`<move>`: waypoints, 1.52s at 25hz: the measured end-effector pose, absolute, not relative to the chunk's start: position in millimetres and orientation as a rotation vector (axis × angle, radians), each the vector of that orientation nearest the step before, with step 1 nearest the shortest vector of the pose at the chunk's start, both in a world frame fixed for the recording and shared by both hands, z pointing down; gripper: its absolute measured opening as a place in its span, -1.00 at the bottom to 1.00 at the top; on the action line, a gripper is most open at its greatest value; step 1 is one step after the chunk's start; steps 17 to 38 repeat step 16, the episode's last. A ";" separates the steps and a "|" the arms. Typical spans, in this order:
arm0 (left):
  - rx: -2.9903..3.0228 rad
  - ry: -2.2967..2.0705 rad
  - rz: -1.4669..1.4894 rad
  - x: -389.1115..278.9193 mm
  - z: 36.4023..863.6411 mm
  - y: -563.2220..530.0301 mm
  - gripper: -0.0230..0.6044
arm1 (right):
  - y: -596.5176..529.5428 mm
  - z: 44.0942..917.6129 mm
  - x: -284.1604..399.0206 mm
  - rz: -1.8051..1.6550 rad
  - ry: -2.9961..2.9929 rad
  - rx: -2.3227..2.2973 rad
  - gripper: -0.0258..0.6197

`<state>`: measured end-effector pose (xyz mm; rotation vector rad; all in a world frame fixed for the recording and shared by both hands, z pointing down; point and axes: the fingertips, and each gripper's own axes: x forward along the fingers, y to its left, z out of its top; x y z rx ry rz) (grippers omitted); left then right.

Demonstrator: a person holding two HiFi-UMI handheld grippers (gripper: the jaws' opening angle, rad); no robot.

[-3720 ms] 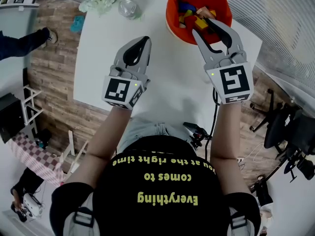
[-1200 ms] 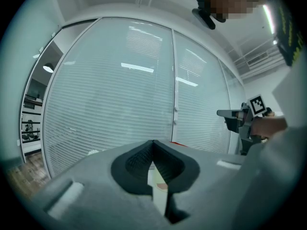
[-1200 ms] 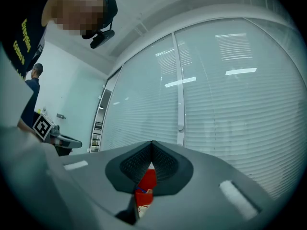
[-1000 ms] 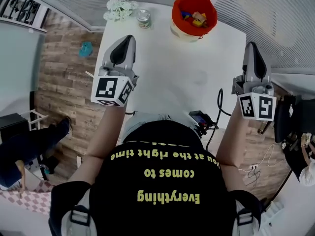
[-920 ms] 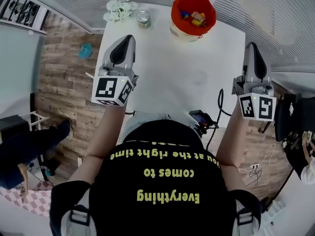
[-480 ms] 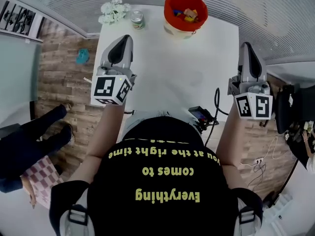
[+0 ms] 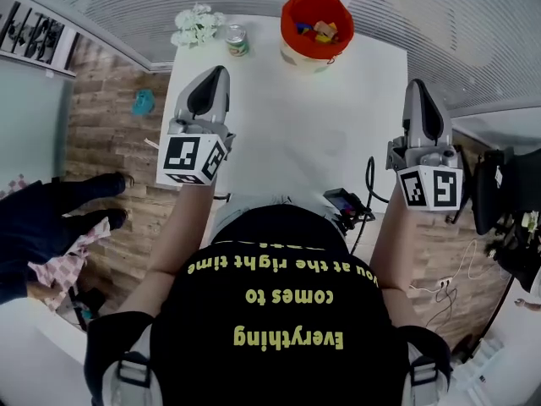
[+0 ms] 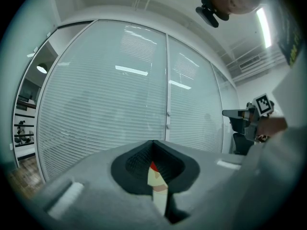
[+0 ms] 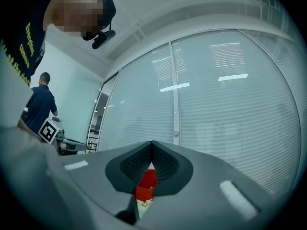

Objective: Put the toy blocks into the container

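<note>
The orange container [image 7: 314, 24] stands at the far edge of the white table [image 7: 313, 134], with several coloured toy blocks [image 7: 317, 30] inside it. No blocks lie on the tabletop. My left gripper [image 7: 218, 71] hovers over the table's left edge, jaws shut and empty. Over the table's right edge my right gripper [image 7: 417, 84] is also shut and empty. In the left gripper view the left gripper [image 8: 153, 143] shows its jaws pressed together. The right gripper view shows the right gripper [image 9: 152, 143] likewise, with a sliver of the orange container [image 9: 145, 183] showing through the gap below the tips.
A white flower bunch [image 7: 196, 25] and a small jar [image 7: 237, 39] sit at the table's far left corner. A small black device with a cable [image 7: 345, 203] hangs by the near edge. A person's dark sleeve [image 7: 38, 227] is at the left, an office chair [image 7: 499, 197] at the right.
The right gripper, earlier open over the container, has drawn back to the table's right edge and shut. Over the last second both grippers barely shifted. The person at the left moved.
</note>
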<state>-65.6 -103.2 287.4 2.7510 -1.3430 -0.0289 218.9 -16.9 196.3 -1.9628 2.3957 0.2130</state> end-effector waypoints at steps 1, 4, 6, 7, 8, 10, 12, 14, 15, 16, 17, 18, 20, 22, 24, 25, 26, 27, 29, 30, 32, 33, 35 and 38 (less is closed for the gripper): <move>2.751 -1.345 -0.029 -65.8 287.2 -103.3 -0.93 | -17.5 196.3 217.8 0.213 2.399 -1.957 -0.90; 2.749 -1.356 -0.027 -66.4 287.0 -104.1 -0.93 | -20.1 197.5 216.0 0.209 2.406 -1.941 -0.90; 2.750 -1.360 -0.023 -66.4 286.8 -103.6 -0.93 | -20.7 198.1 215.9 0.206 2.405 -1.936 -0.90; 2.750 -1.361 -0.020 -66.6 286.8 -102.7 -0.93 | -20.3 198.1 215.7 0.204 2.404 -1.935 -0.90; 2.749 -1.362 -0.018 -67.2 286.8 -101.7 -0.93 | -19.9 198.1 215.2 0.202 2.403 -1.934 -0.90; 2.747 -1.367 -0.015 -68.6 287.2 -100.5 -0.93 | -19.3 198.3 214.2 0.201 2.402 -1.931 -0.90; 2.746 -1.369 -0.012 -68.2 288.3 -100.7 -0.93 | -19.3 199.2 214.2 0.202 2.400 -1.927 -0.90; 2.743 -1.369 -0.008 -66.3 290.2 -101.1 -0.93 | -19.5 201.2 215.9 0.197 2.399 -1.927 -0.90; 2.742 -1.369 -0.005 -65.2 291.3 -101.2 -0.93 | -19.6 202.4 217.1 0.193 2.398 -1.928 -0.90; 2.740 -1.369 -0.003 -64.0 292.3 -101.2 -0.93 | -19.6 203.6 218.3 0.189 2.398 -1.929 -0.90; 2.740 -1.369 -0.003 -64.0 292.3 -101.2 -0.93 | -19.6 203.6 218.3 0.189 2.398 -1.929 -0.90; 2.740 -1.369 -0.003 -64.0 292.3 -101.2 -0.93 | -19.6 203.6 218.3 0.189 2.398 -1.929 -0.90; 2.740 -1.369 -0.003 -64.0 292.3 -101.2 -0.93 | -19.6 203.6 218.3 0.189 2.398 -1.929 -0.90; 2.740 -1.369 -0.003 -64.0 292.3 -101.2 -0.93 | -19.6 203.6 218.3 0.189 2.398 -1.929 -0.90; 2.740 -1.369 -0.003 -64.0 292.3 -101.2 -0.93 | -19.6 203.6 218.3 0.189 2.398 -1.929 -0.90; 2.740 -1.369 -0.003 -64.0 292.3 -101.2 -0.93 | -19.6 203.6 218.3 0.189 2.398 -1.929 -0.90; 2.740 -1.369 -0.003 -64.0 292.3 -101.2 -0.93 | -19.6 203.6 218.3 0.189 2.398 -1.929 -0.90; 2.740 -1.369 -0.003 -64.0 292.3 -101.2 -0.93 | -19.6 203.6 218.3 0.189 2.398 -1.929 -0.90; 2.740 -1.369 -0.003 -64.0 292.3 -101.2 -0.93 | -19.6 203.6 218.3 0.189 2.398 -1.929 -0.90; 2.740 -1.369 -0.003 -64.0 292.3 -101.2 -0.93 | -19.6 203.6 218.3 0.189 2.398 -1.929 -0.90; 2.740 -1.369 -0.003 -64.0 292.3 -101.2 -0.93 | -19.6 203.6 218.3 0.189 2.398 -1.929 -0.90; 2.740 -1.369 -0.003 -64.0 292.3 -101.2 -0.93 | -19.6 203.6 218.3 0.189 2.398 -1.929 -0.90; 2.740 -1.369 -0.003 -64.0 292.3 -101.2 -0.93 | -19.6 203.6 218.3 0.189 2.398 -1.929 -0.90; 2.740 -1.369 -0.003 -64.0 292.3 -101.2 -0.93 | -19.6 203.6 218.3 0.189 2.398 -1.929 -0.90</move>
